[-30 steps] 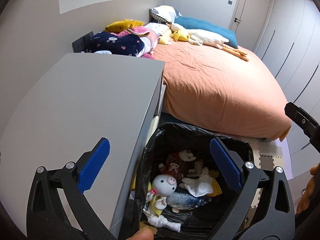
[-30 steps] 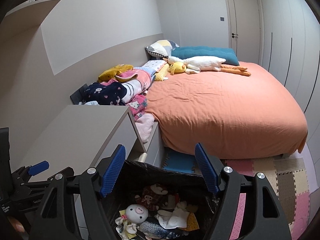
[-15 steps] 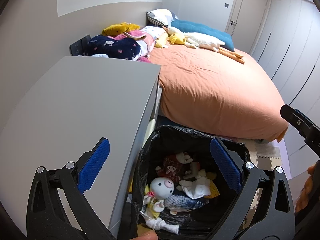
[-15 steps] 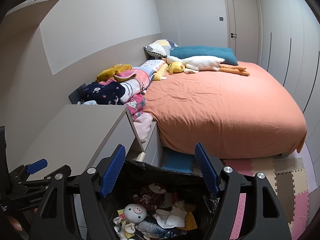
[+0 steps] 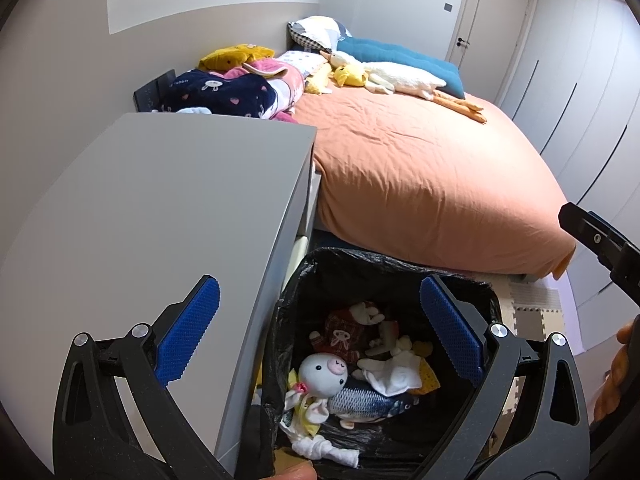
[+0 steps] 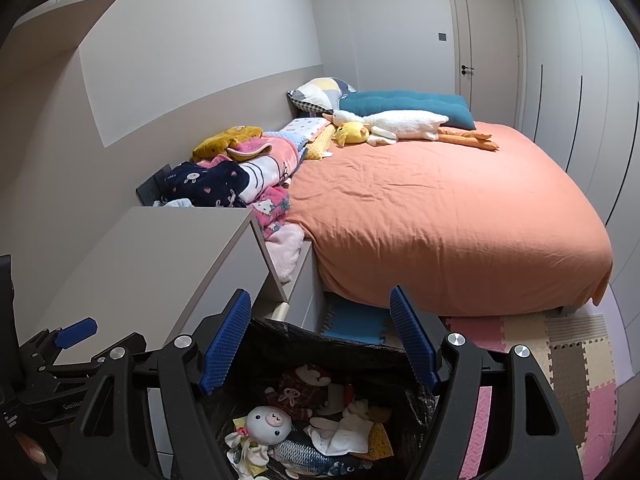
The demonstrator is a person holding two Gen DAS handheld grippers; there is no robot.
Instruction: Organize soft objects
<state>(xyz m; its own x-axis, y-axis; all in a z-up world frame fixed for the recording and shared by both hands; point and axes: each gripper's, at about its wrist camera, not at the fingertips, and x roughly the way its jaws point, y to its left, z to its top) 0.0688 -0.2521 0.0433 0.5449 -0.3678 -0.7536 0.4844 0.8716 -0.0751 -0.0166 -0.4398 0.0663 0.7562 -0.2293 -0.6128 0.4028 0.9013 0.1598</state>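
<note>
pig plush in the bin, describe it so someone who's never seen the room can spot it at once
Beside the grey cabinet at the foot of the orange bed stands a bin with a black liner. The pig plush lies in it, above the grey fish toy; only it has a round white head with a pink snout.

Left wrist cam: sits behind the left gripper [image 5: 316, 320], tilted steeply down, close above the bin [image 5: 400, 268] at the cabinet's [image 5: 160, 208] right edge, facing the bed [image 5: 420, 168] and the door [image 5: 488, 12].

Right wrist cam: behind the right gripper [image 6: 320, 336], shallower tilt, set further right, same heading; bin rim at bottom, floor mats [image 6: 560, 344] at right.

Overlap: bin contents, cabinet top, bed, door wall. Each cam also catches the other gripper at its frame edge.
</note>
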